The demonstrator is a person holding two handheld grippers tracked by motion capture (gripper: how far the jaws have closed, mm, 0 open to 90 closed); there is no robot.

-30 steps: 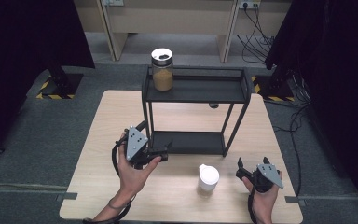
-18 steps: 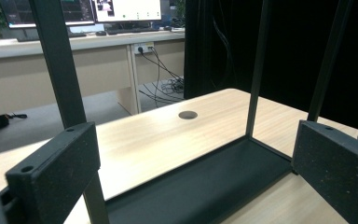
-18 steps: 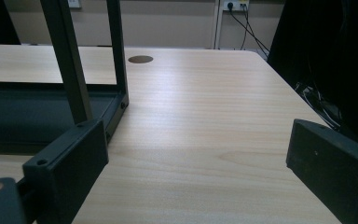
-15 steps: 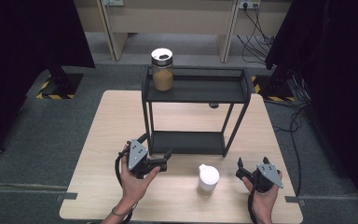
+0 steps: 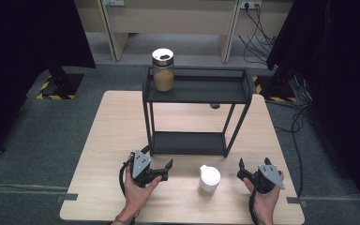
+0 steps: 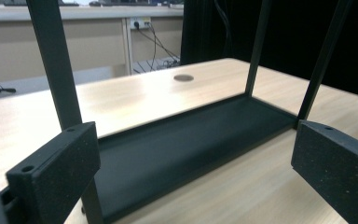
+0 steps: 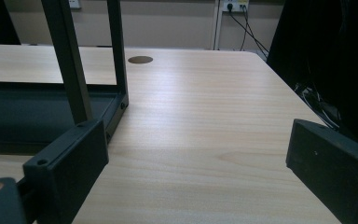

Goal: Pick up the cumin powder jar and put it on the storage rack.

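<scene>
A glass jar [image 5: 163, 70] of brown powder stands on the black shelf rack's [image 5: 197, 90] top tier — left end — cables [image 5: 258, 28] trail behind.

Both forearms enter from the bottom edge of the high view, each hand wrapped around its gripper body from below, grey three-cornered plate facing up. Left gripper [image 5: 161, 168] sits low, jaws spread wide with nothing between them, pointing forward and somewhat toward the right; its own view has one jaw low at each side and a wide gap between. Right gripper [image 5: 242, 169] is also low, jaws wide apart and empty, pointing forward and toward the left, hand [image 5: 262, 199] gripping it with the cable trailing back along the wrist.
</scene>
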